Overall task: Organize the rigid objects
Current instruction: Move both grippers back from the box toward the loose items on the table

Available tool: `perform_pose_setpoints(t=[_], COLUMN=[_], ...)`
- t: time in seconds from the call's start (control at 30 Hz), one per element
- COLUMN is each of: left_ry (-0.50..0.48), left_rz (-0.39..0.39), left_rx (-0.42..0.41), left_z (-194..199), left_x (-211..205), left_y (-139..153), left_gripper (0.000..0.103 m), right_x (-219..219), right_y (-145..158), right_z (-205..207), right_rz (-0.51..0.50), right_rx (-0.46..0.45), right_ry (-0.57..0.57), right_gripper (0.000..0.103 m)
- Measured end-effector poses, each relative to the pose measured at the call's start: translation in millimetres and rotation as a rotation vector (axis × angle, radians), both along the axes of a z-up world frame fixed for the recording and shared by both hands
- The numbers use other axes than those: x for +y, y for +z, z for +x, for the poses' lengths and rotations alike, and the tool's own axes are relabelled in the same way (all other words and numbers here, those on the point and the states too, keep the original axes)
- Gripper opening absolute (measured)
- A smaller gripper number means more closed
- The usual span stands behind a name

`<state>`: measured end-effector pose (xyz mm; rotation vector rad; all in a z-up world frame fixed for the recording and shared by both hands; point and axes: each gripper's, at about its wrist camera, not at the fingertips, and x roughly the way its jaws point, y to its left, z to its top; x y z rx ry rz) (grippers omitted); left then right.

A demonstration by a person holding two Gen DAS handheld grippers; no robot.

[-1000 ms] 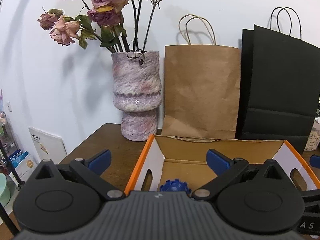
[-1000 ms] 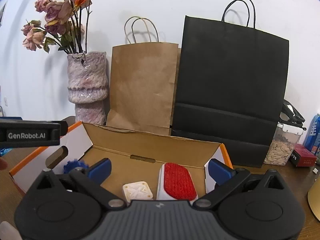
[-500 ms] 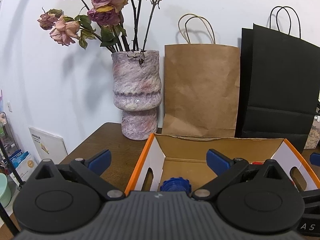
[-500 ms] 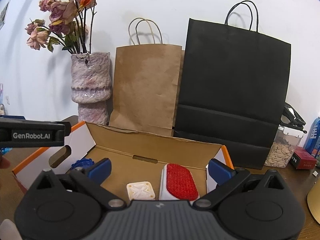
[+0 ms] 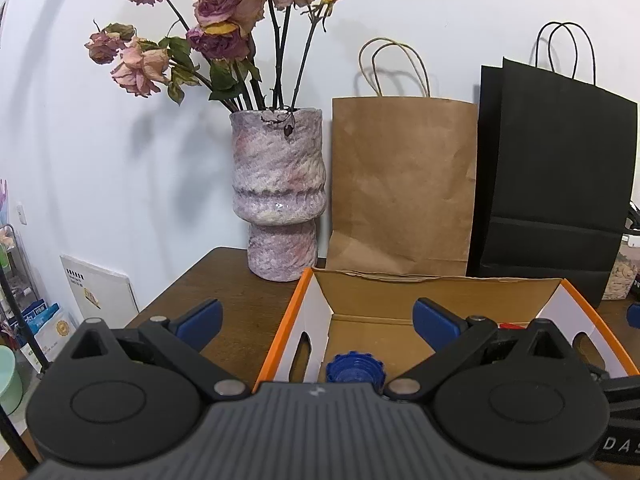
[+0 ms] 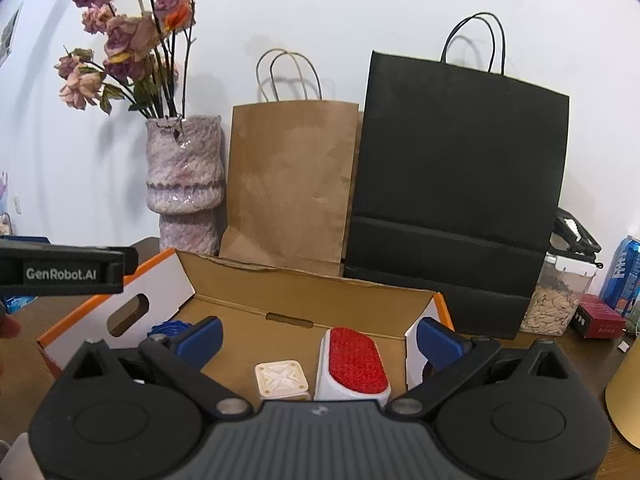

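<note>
An open cardboard box [image 6: 304, 292] with orange rims and white end walls sits on the brown table; the same box [image 5: 440, 296] fills the lower right of the left wrist view. Inside lie a blue toothed cap [image 5: 354, 366], a cream square block [image 6: 282, 380] and a white brush with a red pad [image 6: 354, 364]. The blue cap [image 6: 168, 328] shows at the box's left end. My left gripper [image 5: 316, 316] is open and empty above the box's left wall. My right gripper [image 6: 318, 332] hovers open and empty over the block and brush.
A marbled vase [image 5: 278, 196] of dried roses, a brown paper bag [image 6: 292, 184] and a black paper bag [image 6: 456, 192] stand behind the box against the wall. A jar of seeds [image 6: 556, 300], a red box [image 6: 600, 320] and a blue can [image 6: 624, 272] sit at the right.
Both cameras have risen and tilted slightly; the right gripper's view shifted right, so the box contents sit lower. Both grippers stay open and nothing was picked up.
</note>
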<state>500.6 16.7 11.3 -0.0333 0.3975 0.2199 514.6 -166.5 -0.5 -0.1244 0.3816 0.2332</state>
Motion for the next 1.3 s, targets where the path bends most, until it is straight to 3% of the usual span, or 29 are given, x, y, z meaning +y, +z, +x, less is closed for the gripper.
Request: perform_pose_setpoints(t=[1.3], left_ry=[-0.046], left_rz=[0.015], left_rx=[-0.001], left_z=[-107.8], left_x=[-12.2], left_y=[-10.4], left_gripper=[0.103], right_x=[-50.5], right_y=[4.1], right_z=[-107.4], right_rz=[0.005], right_rx=[-0.057], right_ry=[-0.035], right_gripper=[0.103])
